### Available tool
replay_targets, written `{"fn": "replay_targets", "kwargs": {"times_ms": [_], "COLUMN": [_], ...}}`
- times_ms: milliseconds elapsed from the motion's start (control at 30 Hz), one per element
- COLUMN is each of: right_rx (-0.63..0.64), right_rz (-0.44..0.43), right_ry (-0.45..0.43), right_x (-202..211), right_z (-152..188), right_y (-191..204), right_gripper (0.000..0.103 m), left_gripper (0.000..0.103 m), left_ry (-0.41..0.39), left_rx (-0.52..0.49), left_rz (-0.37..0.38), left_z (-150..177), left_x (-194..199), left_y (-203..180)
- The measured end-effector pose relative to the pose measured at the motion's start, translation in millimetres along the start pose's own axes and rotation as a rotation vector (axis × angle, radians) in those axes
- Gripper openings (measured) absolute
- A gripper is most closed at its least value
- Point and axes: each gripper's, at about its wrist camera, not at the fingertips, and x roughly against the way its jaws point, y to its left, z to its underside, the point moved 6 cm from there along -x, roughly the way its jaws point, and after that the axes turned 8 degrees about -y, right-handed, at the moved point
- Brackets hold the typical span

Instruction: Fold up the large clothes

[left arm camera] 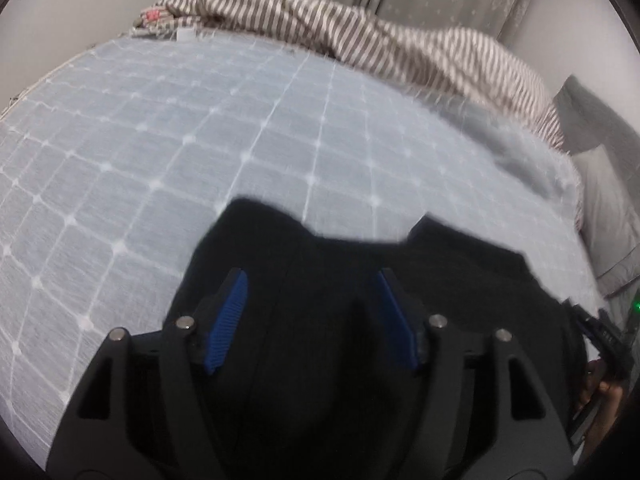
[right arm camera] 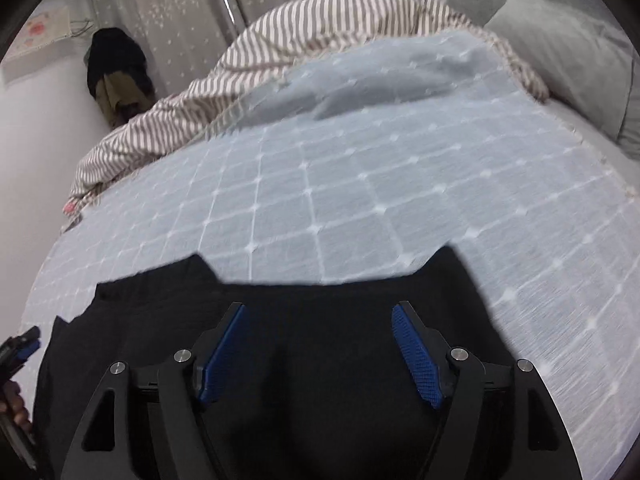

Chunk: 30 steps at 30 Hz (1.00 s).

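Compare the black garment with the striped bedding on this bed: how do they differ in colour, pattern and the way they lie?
The black garment is plain and dark; the striped bedding has brown and white stripes. The garment lies spread fairly flat at the near edge, under the tongs; the bedding is bunched in a heap at the far side by the curtains. Both are cloth and rest on the pale blue checked bedspread.

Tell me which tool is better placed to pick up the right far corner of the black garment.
Right. The right tool hangs open over the black garment, whose raised right far corner is just ahead of it. The left tool sits over the garment's other side.
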Motion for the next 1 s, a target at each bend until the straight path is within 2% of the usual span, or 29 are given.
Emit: {"fn": "replay_targets", "kwargs": {"times_ms": [100,133,200,267,333,400,467,500,533,633,700,833,1000], "right_rx": [-0.018,-0.031,-0.141,-0.230,-0.264,-0.297,-0.298,-0.286,-0.269,-0.229,-0.203,-0.157,-0.088], "right_rz": [0.055,0.081,0.059,0.056,0.136,0.098,0.079,0.069,0.063,0.053,0.037,0.010,-0.016], "right_ry": [0.035,0.041,0.039,0.034,0.052,0.037,0.012,0.000,-0.003,0.014,0.023,0.059,0.102], "right_x": [-5.1,-2.8,7.8,20.1,33.5,51.9,71.2,82.1,92.0,114.3,129.3,152.7,169.9], "right_z": [17.1,21.6,27.6,29.7,33.3,33.2,32.1,32.2,33.3,40.6,46.6,68.5,97.3], "right_y": [-24.6,-38.8,-75.7,-100.2,-121.8,-125.6,-121.1,-115.2,-107.3,-84.6,-70.2,-42.2,-11.1], "right_gripper": [0.075,0.075,0.075,0.075,0.075,0.075,0.075,0.075,0.075,0.077,0.081,0.083,0.083], "left_gripper": [0.067,0.067,0.069,0.069,0.069,0.069,0.073,0.080,0.083,0.087,0.096,0.097,0.097], "left_ry": [0.050,0.049,0.049,0.056,0.055,0.046,0.042,0.045,0.046,0.053,0.060,0.061,0.106], "left_rx": [-0.005,0.021,0.110,0.123,0.129,0.123,0.107,0.104,0.103,0.092,0.098,0.119,0.154], "left_rz": [-0.084,-0.090,-0.030,-0.077,-0.102,-0.094,-0.084,-0.079,-0.072,-0.049,-0.026,-0.021,-0.012], "left_z": [14.9,17.0,19.4,16.4,15.7,13.9,15.5,19.0,21.2,27.6,37.4,63.1,104.7], "left_x": [-16.8,-16.9,-8.7,-5.3,7.4,24.4,49.0,59.0,72.6,106.3,130.0,169.3,187.7], "left_y": [24.3,37.9,56.0,68.1,75.0,72.7,62.9,62.7,58.0,47.4,40.6,32.5,31.2]}}
